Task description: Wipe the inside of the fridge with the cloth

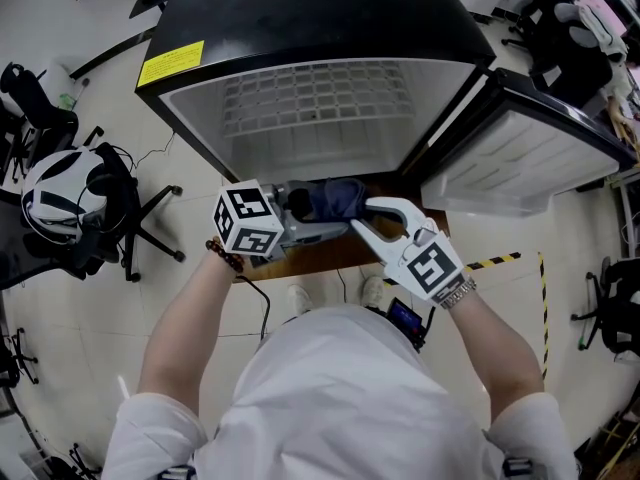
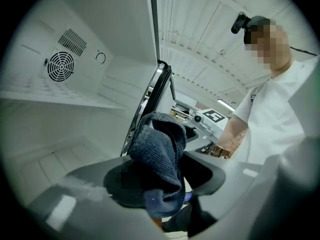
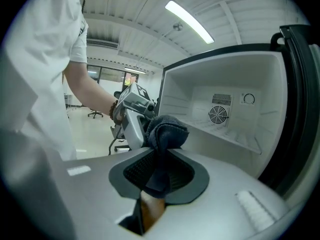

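Dark blue cloth (image 1: pixel 335 200) held up in front of the open fridge (image 1: pixel 300 28).
Pinched tight in the right hand-held gripper (image 3: pixel 159 171); bunched between the spread jaws of the left hand-held gripper (image 2: pixel 160 184) at 9 o'clock. Fridge cavity at 12 o'clock, door (image 1: pixel 520 158) swung out at 2 o'clock.

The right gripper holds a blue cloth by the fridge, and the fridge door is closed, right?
No: the fridge door is open, as the head view shows. The right gripper does hold the blue cloth by the fridge.
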